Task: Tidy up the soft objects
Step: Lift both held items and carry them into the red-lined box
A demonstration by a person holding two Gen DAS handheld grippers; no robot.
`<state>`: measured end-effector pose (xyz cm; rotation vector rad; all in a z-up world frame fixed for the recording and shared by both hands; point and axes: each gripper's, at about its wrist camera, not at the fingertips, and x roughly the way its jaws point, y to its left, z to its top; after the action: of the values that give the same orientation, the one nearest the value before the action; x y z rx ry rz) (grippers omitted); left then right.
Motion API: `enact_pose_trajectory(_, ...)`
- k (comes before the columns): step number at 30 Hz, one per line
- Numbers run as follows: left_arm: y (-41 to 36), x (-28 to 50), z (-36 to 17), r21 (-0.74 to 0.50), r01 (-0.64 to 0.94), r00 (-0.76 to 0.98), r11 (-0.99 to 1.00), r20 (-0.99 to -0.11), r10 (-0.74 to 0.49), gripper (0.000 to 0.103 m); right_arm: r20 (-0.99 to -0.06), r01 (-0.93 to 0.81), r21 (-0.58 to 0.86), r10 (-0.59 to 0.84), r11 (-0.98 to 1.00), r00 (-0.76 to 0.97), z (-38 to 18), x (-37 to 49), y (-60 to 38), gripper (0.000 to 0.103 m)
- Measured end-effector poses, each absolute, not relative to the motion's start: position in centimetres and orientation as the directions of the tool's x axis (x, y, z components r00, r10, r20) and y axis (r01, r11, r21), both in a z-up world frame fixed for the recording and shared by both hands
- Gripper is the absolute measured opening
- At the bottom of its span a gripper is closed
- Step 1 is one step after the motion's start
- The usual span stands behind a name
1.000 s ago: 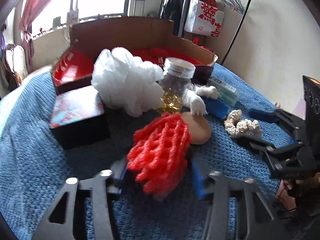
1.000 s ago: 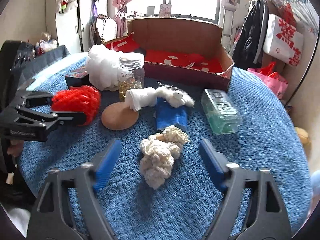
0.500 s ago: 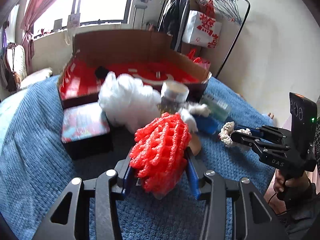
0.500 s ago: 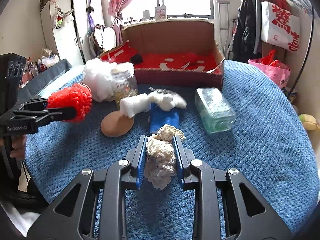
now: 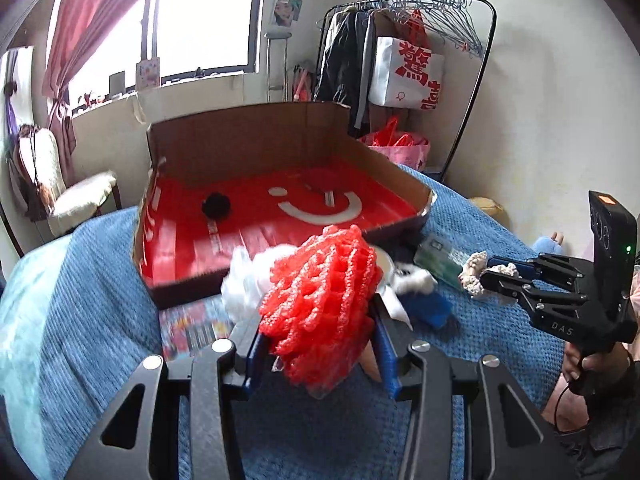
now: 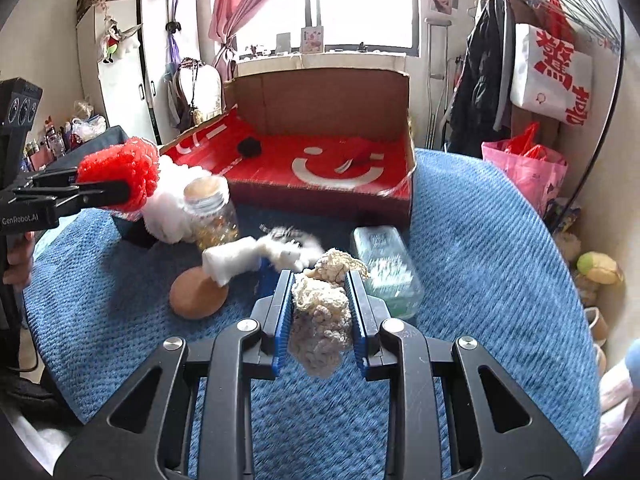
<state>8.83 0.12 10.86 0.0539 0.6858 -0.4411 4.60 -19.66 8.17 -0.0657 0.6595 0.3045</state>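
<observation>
Covering the counter was a blue knit cloth; the left hand-held gripper clamped a red mesh puff, the right hand-held gripper a cream crochet bundle, near a window.

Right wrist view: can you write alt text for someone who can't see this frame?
The right gripper is shut on a cream crocheted bundle, held above a blue blanket. Ahead sits an open cardboard box with a red floor. At the left, the left gripper holds a red foam net.
</observation>
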Motion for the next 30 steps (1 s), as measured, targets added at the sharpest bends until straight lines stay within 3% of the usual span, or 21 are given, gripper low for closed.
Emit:
enact_pose_trajectory(10,-0.6,12.5,12.9,-0.002,0.413,0.706,0.911,-0.631,-0.321,0.048,-0.626,-0.347,-0.003,0.269,0.938,0.732,9.2,8.9,-19.2,0.025)
enact_pose_trajectory(30,-2.7,20.7,11.8,0.067,0.498,0.594,0.865,-0.753,-0.283,0.048,-0.682,-0.459,-0.037,0.313,0.888,0.661,9.6,16.2,-15.5,0.025)
